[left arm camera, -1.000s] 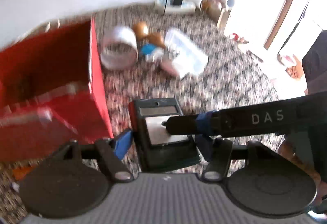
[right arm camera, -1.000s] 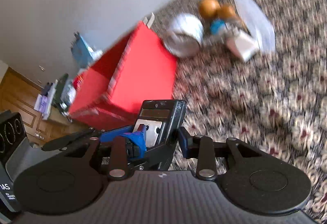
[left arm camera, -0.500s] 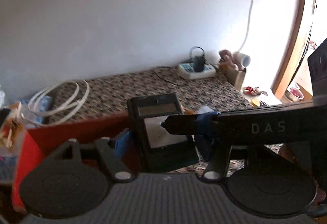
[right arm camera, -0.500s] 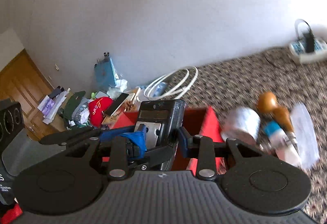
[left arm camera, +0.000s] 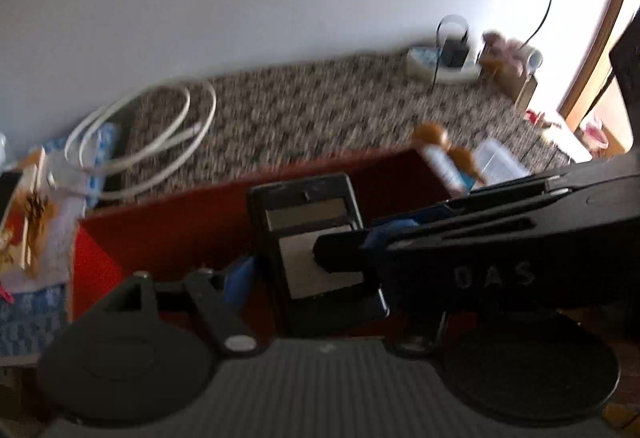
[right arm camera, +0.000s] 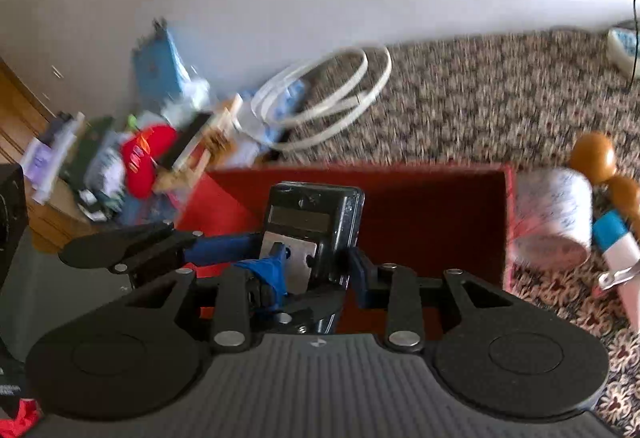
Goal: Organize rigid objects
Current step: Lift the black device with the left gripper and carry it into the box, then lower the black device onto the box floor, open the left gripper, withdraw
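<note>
A black handheld device (left arm camera: 312, 234) with a small display and a silver plate hangs over the open red box (left arm camera: 180, 230). My left gripper (left arm camera: 316, 278) spans its width. The jaws are closing, the blue left pad lies against the device's side, and the other pad is hidden. From the right, my right gripper (left arm camera: 340, 250) reaches in over the device's face. In the right wrist view the right gripper (right arm camera: 316, 270) is shut on the device (right arm camera: 316, 222), one blue pad on each side. One left finger (right arm camera: 132, 246) comes in from the left. The red box (right arm camera: 440, 206) lies open below.
Right of the box lie a white roll (right arm camera: 556, 214), brown wooden knobs (right arm camera: 592, 156) and a blue-capped tube (right arm camera: 616, 242). A white cable coil (right arm camera: 332, 98) and a clutter pile (right arm camera: 148, 154) sit behind and left. A power strip (left arm camera: 444, 66) is by the wall.
Both grippers carried the device together from beside the red box to above its open top. The loose items slid from centre view to the right edge.
</note>
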A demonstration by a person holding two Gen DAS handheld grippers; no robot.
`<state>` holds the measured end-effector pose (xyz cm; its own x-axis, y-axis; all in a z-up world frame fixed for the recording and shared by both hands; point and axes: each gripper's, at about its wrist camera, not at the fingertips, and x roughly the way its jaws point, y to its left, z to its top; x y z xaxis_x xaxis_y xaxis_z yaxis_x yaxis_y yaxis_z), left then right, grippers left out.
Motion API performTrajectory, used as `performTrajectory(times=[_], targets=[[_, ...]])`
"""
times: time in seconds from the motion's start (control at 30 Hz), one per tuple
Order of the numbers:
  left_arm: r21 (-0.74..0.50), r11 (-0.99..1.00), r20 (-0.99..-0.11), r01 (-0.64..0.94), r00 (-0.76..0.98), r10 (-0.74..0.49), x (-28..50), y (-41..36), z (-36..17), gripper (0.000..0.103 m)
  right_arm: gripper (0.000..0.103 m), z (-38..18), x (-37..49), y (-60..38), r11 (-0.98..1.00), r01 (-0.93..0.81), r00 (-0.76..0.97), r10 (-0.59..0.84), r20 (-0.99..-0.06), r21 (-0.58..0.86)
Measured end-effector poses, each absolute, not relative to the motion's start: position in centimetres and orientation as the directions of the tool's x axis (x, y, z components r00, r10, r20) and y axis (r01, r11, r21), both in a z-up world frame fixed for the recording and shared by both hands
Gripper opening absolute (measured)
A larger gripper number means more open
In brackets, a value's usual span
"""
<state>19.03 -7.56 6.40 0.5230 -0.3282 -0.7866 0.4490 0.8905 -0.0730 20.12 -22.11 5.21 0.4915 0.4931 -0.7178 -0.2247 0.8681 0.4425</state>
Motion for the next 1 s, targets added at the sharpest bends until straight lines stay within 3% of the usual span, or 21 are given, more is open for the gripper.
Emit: performTrajectory(times=[0.2,0.47,0.63,0.77,1.0], targets=[[-0.088,0.889,-0.854,0.45,0.425,-0.3,21.5,-6.7,2.9,0.058,0.017,2.3,22.1,-20.7,0.877,-0.148,0.396,0.477,-0.785,0.457],[-0.016,0.904,-0.902,0.428,0.384,-0.198,23.2,-7.4,0.9,0.052,0.015,0.3,23.2,-19.3,0.885,-0.134,0.397,0.461,-0.794,0.446],[-0.049,0.928,-0.894,0.369,0.399,-0.206,23.4,-6.2,0.8,0.055,0.015,0.1,23.0,-20.4,0.868,-0.106,0.417,0.482,-0.771,0.485],[-0.047,0.94,-0.885,0.337,0.423,-0.195,23.3,-6.0,1.0,0.064,0.016,-0.7,23.2,-21.8,0.855,-0.004,0.415,0.474,-0.777,0.519],[-0.019,0.941,-0.872,0.337,0.454,-0.18,22.9,-6.2,1.2,0.069,0.017,-1.0,23.2,-22.0,0.844,0.054,0.415,0.467,-0.781,0.534]])
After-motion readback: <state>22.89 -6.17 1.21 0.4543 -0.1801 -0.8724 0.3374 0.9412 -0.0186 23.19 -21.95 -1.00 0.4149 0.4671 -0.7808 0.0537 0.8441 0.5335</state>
